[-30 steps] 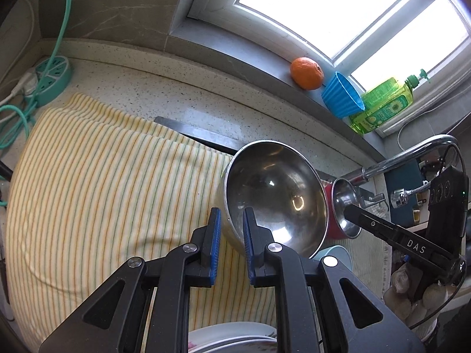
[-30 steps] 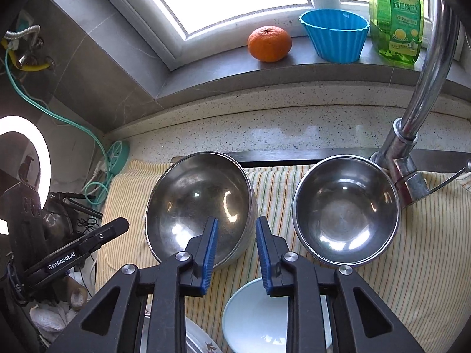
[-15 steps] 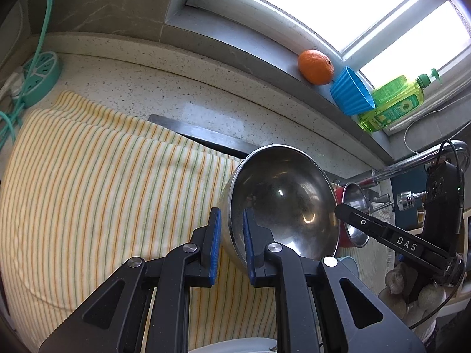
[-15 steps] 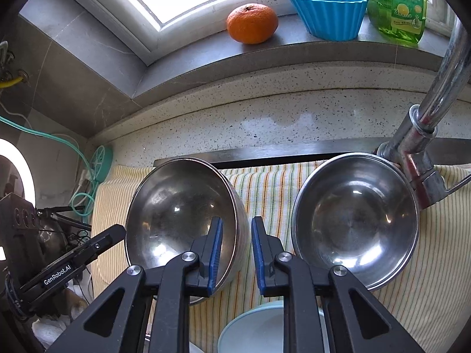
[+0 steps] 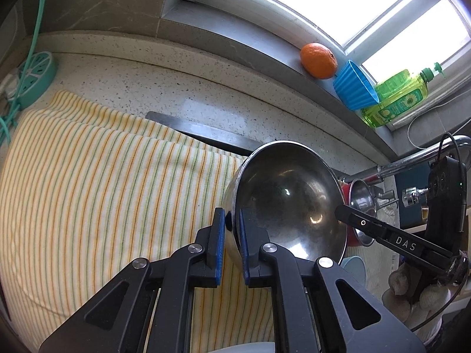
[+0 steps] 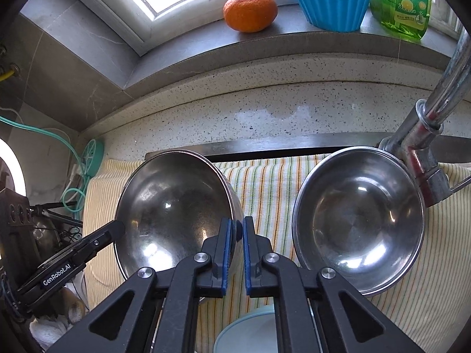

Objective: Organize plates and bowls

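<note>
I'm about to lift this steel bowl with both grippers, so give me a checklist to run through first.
1. Left gripper on the bowl rim: ok, its fingers have just closed on it.
2. Right gripper on the opposite rim: ok, its fingers have just closed on it.
3. Other bowl apart from it: ok, cloth shows between them.
4. Tap out of the way: ok, it stands by the other bowl.
5. Blue bowl below clear: cannot tell, mostly hidden.
</note>
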`<control>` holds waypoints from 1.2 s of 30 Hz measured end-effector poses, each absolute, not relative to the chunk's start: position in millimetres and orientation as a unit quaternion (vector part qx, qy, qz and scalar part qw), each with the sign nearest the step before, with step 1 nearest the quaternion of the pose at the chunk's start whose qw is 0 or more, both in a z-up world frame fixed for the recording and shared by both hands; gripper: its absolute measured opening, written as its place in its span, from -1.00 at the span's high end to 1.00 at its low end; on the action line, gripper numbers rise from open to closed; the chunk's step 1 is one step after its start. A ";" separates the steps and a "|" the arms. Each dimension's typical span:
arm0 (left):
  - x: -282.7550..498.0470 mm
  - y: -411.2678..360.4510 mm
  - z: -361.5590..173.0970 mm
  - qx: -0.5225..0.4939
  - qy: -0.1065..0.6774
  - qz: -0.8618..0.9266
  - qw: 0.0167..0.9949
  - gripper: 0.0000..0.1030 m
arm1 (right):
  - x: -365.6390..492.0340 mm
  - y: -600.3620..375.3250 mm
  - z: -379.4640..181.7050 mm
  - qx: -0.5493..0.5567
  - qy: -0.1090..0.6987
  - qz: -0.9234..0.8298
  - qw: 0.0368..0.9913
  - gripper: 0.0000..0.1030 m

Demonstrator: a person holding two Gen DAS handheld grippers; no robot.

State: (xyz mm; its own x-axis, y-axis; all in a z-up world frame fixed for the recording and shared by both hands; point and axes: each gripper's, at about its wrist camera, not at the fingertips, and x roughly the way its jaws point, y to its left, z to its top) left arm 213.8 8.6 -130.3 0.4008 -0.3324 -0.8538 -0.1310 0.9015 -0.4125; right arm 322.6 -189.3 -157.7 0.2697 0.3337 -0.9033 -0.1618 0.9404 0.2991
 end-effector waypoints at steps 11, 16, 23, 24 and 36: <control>207.2 11.9 -126.9 -0.222 0.537 -0.058 0.812 0.84 | 316.0 -186.2 -155.5 0.068 0.584 0.154 0.794 0.87; 198.7 14.4 -119.5 -0.222 0.530 -0.060 0.816 0.84 | 305.4 -185.6 -149.3 0.068 0.582 0.158 0.795 0.87; 182.5 22.9 -108.9 -0.230 0.519 -0.065 0.821 0.84 | 286.7 -179.7 -132.7 0.064 0.575 0.167 0.799 0.86; 179.9 23.0 -107.6 -0.230 0.518 -0.065 0.821 0.84 | 283.6 -178.9 -130.2 0.064 0.573 0.168 0.799 0.86; 140.2 44.6 -90.8 -0.234 0.500 -0.060 0.832 0.84 | 243.0 -157.9 -113.0 0.063 0.563 0.187 0.803 0.86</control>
State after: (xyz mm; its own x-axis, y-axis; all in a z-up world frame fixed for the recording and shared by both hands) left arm 140.2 44.6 -90.8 0.4925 -0.3338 -0.8038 -0.1338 0.8835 -0.4489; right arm 243.0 -157.9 -113.0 0.2963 0.3708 -0.8802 -0.2283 0.9223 0.3117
